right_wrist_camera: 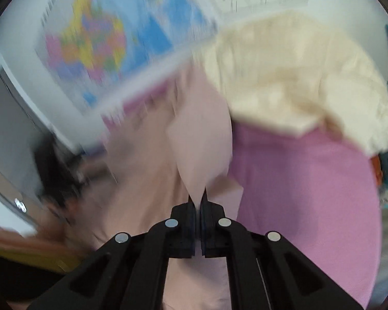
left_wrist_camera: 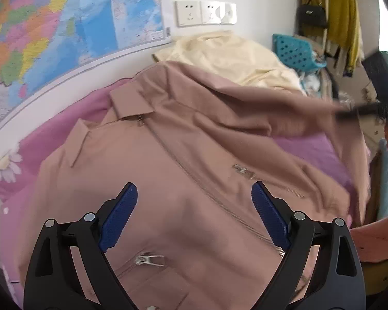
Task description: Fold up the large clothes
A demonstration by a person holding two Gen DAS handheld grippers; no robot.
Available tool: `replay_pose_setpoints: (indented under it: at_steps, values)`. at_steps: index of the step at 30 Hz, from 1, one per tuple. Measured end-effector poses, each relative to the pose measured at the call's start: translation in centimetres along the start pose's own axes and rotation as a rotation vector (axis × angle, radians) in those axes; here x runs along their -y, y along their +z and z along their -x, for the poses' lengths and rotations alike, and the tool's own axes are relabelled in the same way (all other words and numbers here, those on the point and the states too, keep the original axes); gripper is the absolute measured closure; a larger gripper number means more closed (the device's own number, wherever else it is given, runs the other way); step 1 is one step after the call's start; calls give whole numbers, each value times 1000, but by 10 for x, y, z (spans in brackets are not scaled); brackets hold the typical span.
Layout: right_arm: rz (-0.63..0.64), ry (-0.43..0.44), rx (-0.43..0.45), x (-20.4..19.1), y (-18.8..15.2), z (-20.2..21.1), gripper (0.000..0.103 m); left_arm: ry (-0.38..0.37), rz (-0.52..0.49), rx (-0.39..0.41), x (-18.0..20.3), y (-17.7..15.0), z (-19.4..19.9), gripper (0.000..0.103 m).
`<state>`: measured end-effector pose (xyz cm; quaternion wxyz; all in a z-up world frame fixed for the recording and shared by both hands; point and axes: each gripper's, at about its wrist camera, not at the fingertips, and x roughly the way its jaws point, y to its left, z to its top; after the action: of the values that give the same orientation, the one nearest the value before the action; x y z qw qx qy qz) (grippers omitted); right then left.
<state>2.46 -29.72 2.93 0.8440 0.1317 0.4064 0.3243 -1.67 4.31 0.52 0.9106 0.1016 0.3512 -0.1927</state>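
A dusty-pink zip jacket (left_wrist_camera: 194, 175) lies front up on a pink bed sheet (left_wrist_camera: 313, 152), collar toward the wall. My left gripper (left_wrist_camera: 194, 196) is open and empty, hovering above the jacket's chest. My right gripper (right_wrist_camera: 198, 193) is shut on the jacket's sleeve (right_wrist_camera: 201, 149) and holds it lifted above the bed; this view is blurred by motion. In the left wrist view the right gripper (left_wrist_camera: 349, 115) shows at the right edge, pulling the sleeve (left_wrist_camera: 284, 103) out taut.
A cream blanket (left_wrist_camera: 232, 54) is heaped at the far end of the bed. A map (left_wrist_camera: 64, 25) and wall sockets (left_wrist_camera: 205, 13) are on the wall. A teal crate (left_wrist_camera: 295, 51) and hanging clothes (left_wrist_camera: 341, 18) stand at the far right.
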Motion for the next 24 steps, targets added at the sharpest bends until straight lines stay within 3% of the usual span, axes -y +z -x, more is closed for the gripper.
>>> replay_pose_setpoints:
  at_steps: [2,6,12,19,20,22,24]
  values:
    - [-23,82,86,-9,25,23,100,-44,15,16,2,5,1,14]
    - [-14,184,139,-31,58,33,100,-205,60,52,6,13,9,14]
    - [-23,282,86,-62,62,0,99,-415,82,70,26,9,12,9]
    - [-48,361,4,-96,59,-42,97,-497,57,68,59,15,-2,11]
    - [-46,365,-11,-101,59,-49,96,-503,60,68,58,15,-2,17]
    - [-41,363,-33,-106,59,-60,92,-520,47,42,58,12,-6,72]
    - [-39,361,-55,-110,57,-69,85,-491,19,0,54,7,-6,99]
